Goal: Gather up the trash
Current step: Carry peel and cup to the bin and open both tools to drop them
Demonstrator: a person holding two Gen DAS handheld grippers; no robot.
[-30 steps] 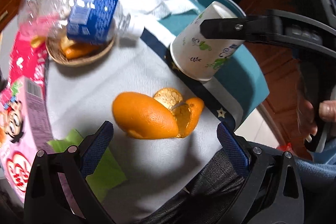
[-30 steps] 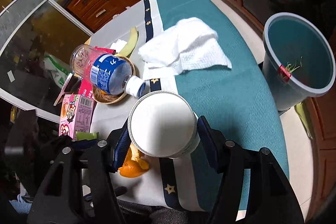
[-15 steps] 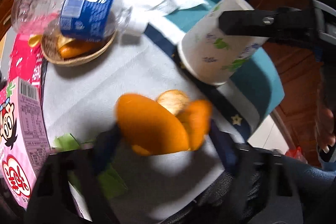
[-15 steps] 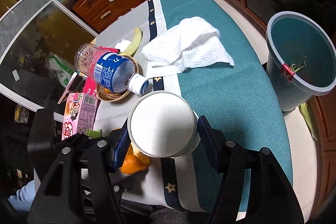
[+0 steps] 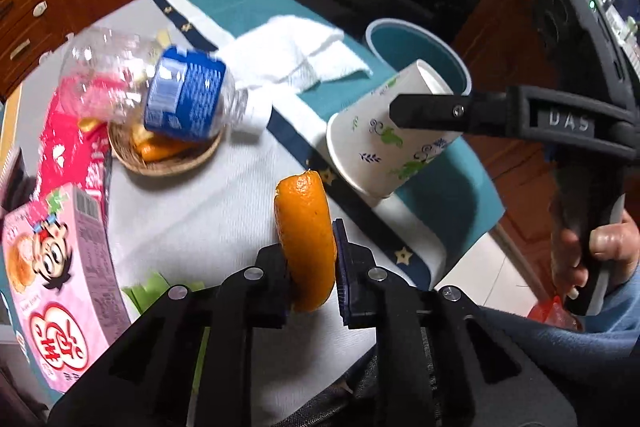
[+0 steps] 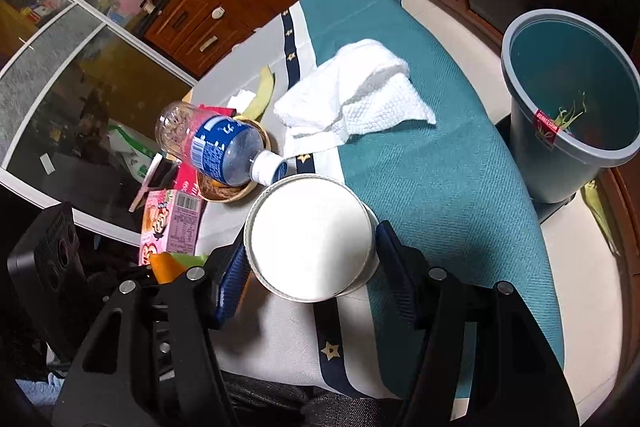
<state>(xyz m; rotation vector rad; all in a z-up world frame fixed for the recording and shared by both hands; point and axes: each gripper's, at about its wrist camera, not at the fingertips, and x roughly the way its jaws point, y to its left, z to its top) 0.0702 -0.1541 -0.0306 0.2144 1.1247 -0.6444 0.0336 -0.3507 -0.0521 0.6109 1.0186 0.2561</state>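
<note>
The left gripper (image 5: 310, 259) clamped its fingers on the orange peel (image 5: 306, 239) above the counter (image 5: 208, 211), while the right gripper (image 6: 310, 247) squeezed the paper cup (image 6: 310, 237), with the trash bin (image 6: 568, 147) beyond the counter's edge.

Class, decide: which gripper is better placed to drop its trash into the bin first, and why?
Right. The right gripper holds the paper cup nearer the bin; the left gripper with orange peel sits farther back.
</note>
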